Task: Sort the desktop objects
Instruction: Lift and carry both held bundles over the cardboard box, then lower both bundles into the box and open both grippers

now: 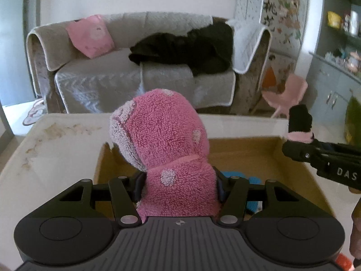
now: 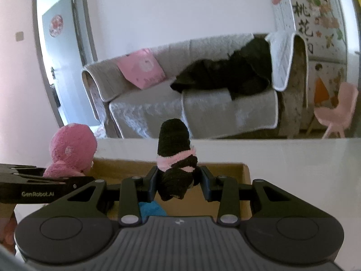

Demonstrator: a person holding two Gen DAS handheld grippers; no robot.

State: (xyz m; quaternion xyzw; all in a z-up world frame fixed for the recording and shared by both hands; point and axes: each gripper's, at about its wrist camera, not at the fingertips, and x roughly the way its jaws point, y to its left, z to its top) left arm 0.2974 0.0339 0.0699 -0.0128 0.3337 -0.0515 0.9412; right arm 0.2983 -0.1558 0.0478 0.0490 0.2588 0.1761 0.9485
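Observation:
My left gripper [image 1: 179, 187] is shut on a fluffy pink sock with pale dots [image 1: 162, 140] and holds it upright above an open cardboard box [image 1: 248, 151]. My right gripper [image 2: 178, 180] is shut on a black sock with pink trim [image 2: 174, 158] and holds it over the same box [image 2: 225, 169]. Each gripper shows in the other's view: the right one at the right edge [image 1: 293, 144], the left one with its pink sock at the left [image 2: 72, 149]. A blue item [image 1: 239, 176] lies inside the box, also seen in the right wrist view [image 2: 151, 210].
The box sits on a white table [image 1: 56, 140] with brown stains at its left. Behind the table stand a grey-covered sofa [image 1: 135, 67] with a pink cushion and dark clothing, a pink chair [image 1: 286, 94], and grey cabinets at the right.

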